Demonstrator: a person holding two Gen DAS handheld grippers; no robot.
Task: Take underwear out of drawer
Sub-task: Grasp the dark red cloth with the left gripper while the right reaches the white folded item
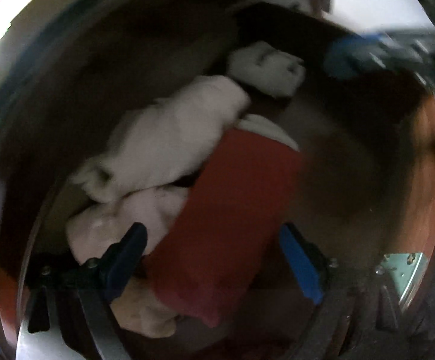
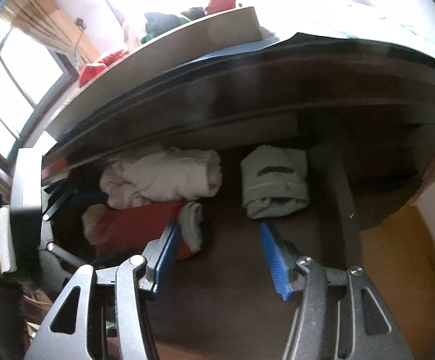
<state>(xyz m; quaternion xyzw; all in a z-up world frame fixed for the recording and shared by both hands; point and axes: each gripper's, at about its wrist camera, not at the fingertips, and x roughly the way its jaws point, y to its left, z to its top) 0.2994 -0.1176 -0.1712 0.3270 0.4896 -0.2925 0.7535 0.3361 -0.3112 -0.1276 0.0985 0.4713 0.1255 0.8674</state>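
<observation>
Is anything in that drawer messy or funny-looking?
A bit. The white bundle at the back is crumpled and lies partly over the folded red garment. The pale folded piece sits neatly apart. Nothing looks torn or spilled.

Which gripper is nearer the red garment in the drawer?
Left. The left gripper hangs right over the red garment, fingers open to either side. The right gripper is open beside it, over bare drawer floor.

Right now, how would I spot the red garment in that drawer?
Look into the open brown drawer, toward its left side. Below the crumpled white bundle lies a flat folded piece. It is the only red item inside; the others are white or pale.
</observation>
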